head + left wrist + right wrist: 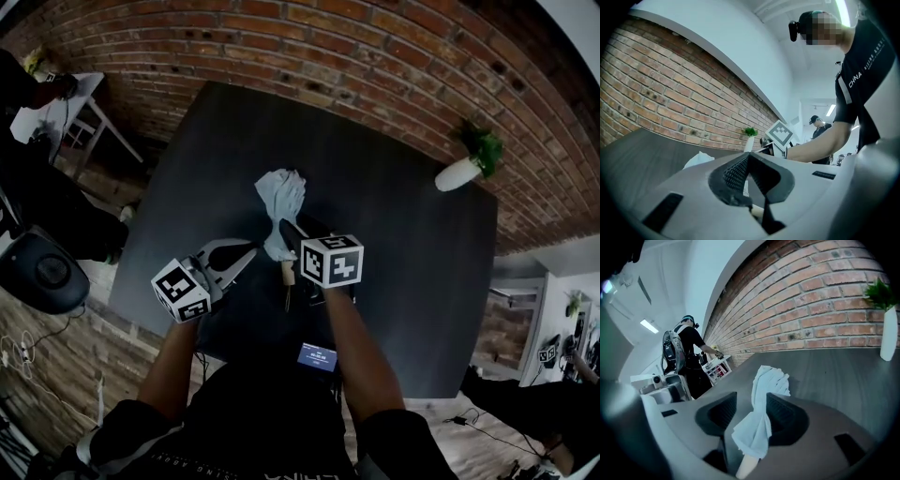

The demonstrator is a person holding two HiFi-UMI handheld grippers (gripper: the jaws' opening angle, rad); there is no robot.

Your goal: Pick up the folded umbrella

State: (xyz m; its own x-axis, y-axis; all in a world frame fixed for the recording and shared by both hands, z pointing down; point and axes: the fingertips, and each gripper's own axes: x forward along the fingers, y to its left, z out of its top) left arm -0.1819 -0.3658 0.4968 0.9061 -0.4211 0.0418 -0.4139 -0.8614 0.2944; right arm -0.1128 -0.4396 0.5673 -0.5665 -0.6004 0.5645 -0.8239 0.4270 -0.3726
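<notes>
A folded pale blue umbrella (279, 202) lies on the dark table (412, 253), its wooden handle (288, 274) pointing toward me. My right gripper (292, 232) comes down over its lower part. In the right gripper view the twisted cloth (771, 378) runs between the jaws of that gripper (751, 413); the jaws stand apart, with a gap at the left pad. My left gripper (251, 251) sits just left of the umbrella, pointing level at it. Its pads (736, 171) meet at the tip, with nothing held. The umbrella's cloth (699, 159) shows beyond them.
A white vase with a green plant (464, 169) stands at the table's far right corner by the brick wall (309, 37). A black round seat (42, 272) and a white side table (75, 103) are off the left edge. A person (686, 357) stands in the background.
</notes>
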